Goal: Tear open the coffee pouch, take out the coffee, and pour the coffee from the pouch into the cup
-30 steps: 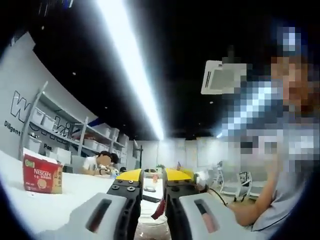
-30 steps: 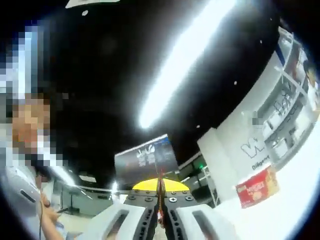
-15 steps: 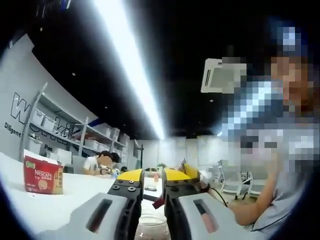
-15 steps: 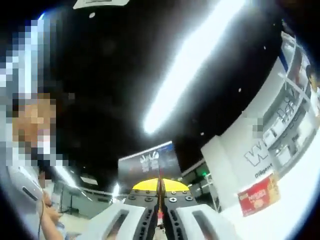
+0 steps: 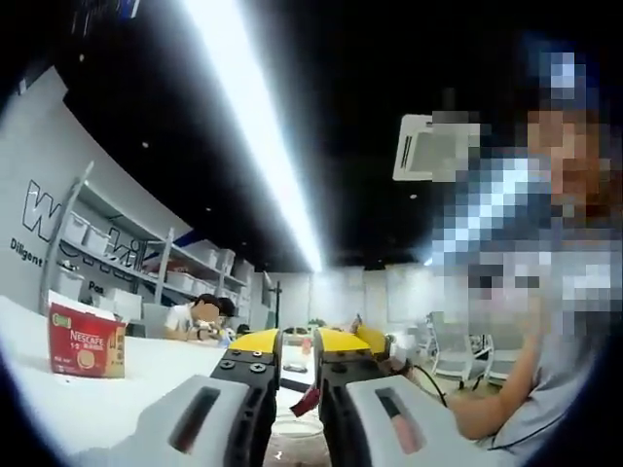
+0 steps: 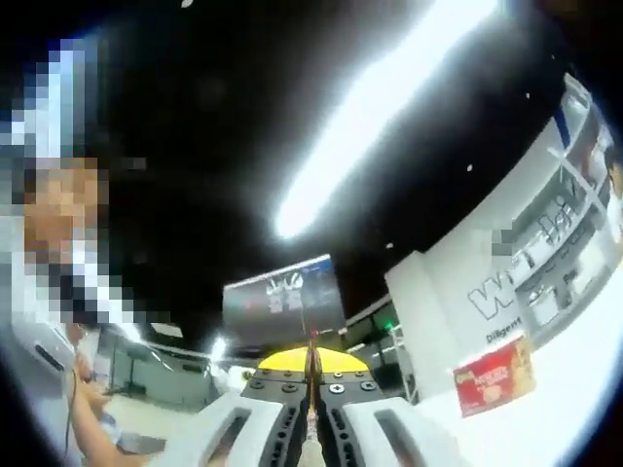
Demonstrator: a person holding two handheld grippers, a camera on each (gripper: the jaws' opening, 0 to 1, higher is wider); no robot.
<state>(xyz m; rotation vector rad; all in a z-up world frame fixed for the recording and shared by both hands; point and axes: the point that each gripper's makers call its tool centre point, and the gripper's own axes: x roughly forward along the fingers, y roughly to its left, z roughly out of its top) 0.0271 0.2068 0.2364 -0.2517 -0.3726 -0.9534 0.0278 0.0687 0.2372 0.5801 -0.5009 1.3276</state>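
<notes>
Red and thin, the coffee pouch sits between the yellow-tipped jaws of the left claw. The jaws stand slightly apart, and whether they press on the pouch cannot be told. Below the jaw tips, the pale rim of the cup shows partly, just under the pouch.

In the right gripper view, the right claw has its jaws drawn together on a thin strip of the coffee pouch, which runs edge-on up the seam between them.

A red Nescafé box stands upright on the white table, well to the left of the left claw. The same box appears at the right of the right gripper view, tilted with the camera.

Both cameras point steeply upward: a long ceiling light strip crosses each view. A person sits at the far end of the table before wall shelving.
</notes>
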